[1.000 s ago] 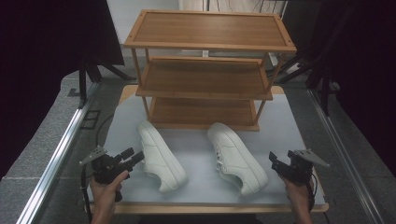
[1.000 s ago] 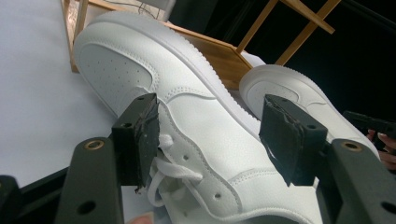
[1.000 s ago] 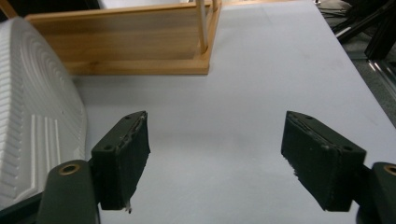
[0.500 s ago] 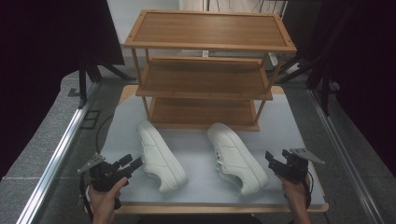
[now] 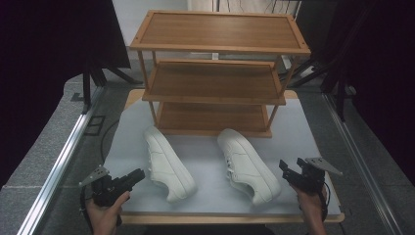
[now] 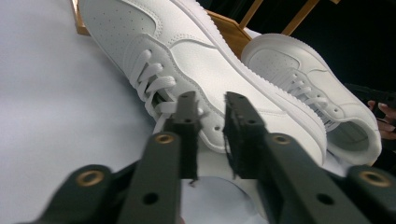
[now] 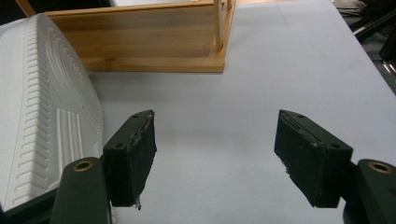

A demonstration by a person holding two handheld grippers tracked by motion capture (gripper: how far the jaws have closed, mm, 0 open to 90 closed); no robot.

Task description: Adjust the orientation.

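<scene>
At the near edge of the bench, the left tongs sit at the front left corner, held low in the person's left hand. Their jaws have just been closing and now stand narrow with a small gap, nothing between them. They aim at the left shoe, which lies just beyond their tips but apart from them. At the front right corner the right tongs stand wide and hold nothing, with bare bench ahead of them. The right shoe lies just to their left, its heel close to the front edge.

Free bench surface runs along the left edge beside the left shoe, along the right edge past the right tongs, and in the strip between the two shoes.

Both shoes are white low sneakers with white laces, perforated toe caps and ribbed white soles. They lie side by side, toes toward the wooden shoe rack, heels toward the person, slanting somewhat rightward as they come near.

The rack stands at the far side of the bench, three tiers, all bare.

Against the earlier pictures, the shoes and rack lie as they did; the left tongs were wide then.
</scene>
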